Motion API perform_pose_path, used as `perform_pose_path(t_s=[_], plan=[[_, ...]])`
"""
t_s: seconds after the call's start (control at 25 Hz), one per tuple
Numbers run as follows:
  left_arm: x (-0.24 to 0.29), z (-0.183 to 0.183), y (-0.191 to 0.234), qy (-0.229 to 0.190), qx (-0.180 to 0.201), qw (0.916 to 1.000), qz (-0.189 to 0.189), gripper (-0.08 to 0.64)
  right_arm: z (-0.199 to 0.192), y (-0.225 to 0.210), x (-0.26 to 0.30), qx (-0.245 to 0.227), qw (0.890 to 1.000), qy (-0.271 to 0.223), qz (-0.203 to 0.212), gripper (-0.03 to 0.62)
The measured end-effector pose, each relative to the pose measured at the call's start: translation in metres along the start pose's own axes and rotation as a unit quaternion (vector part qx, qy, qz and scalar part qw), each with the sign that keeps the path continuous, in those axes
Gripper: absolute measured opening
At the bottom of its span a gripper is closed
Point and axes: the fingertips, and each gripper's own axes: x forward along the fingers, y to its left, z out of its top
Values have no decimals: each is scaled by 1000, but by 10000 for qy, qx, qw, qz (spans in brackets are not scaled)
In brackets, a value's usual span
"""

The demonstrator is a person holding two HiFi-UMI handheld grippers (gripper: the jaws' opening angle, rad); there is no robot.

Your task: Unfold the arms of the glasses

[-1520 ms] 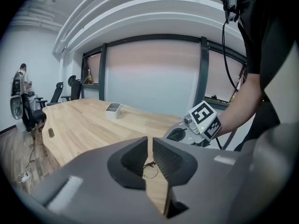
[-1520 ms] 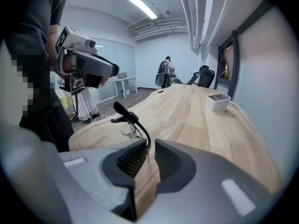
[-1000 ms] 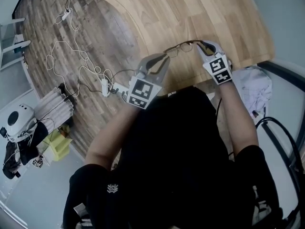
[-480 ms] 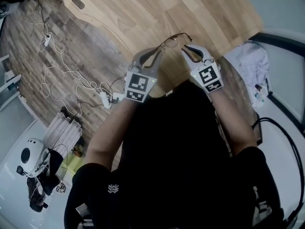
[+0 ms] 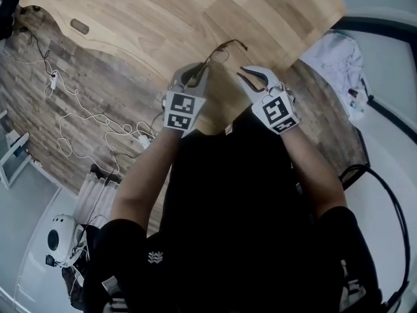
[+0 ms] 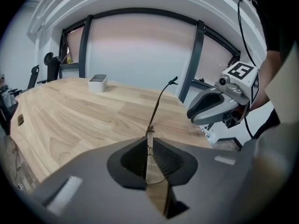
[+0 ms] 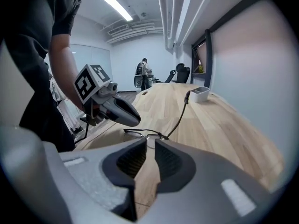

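Centre-left of head view: left gripper (image 5: 199, 70) clamped on glasses (image 5: 220, 53), held above table (image 5: 163, 12) edge. One arm sticking out, long axis toward upper centre. Centre-right: right gripper (image 5: 251, 74), narrowly parted, empty; frame just beyond its tips, leftward. Probably free for the other arm.

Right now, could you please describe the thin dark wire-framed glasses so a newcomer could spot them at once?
Over the near edge of the light wooden table, find the grey left gripper. The thin dark wire-framed glasses are pinched in its shut jaws, one arm sticking out from the frame; the right gripper holds nothing.
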Motion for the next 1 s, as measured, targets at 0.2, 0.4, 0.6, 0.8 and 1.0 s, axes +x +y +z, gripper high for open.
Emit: perform_pose_path(t_s=[0.2, 0.4, 0.6, 0.8, 1.0], plan=[[16, -1, -4, 45, 74, 9999, -96, 48, -12, -1, -6, 284, 9994, 6, -184, 46], [33, -3, 0, 201, 172, 9996, -141, 48, -19, -1, -7, 456, 9985, 19, -308, 46], [44, -14, 0, 409, 177, 9987, -228, 47, -24, -5, -10, 553, 9977, 38, -389, 46], [42, -9, -4, 301, 243, 9989, -260, 38, -25, -9, -12, 598, 9973, 50, -419, 46], [30, 2, -7, 109, 316, 9991, -242, 38, -11, -8, -9, 575, 9978, -90, -315, 46]])
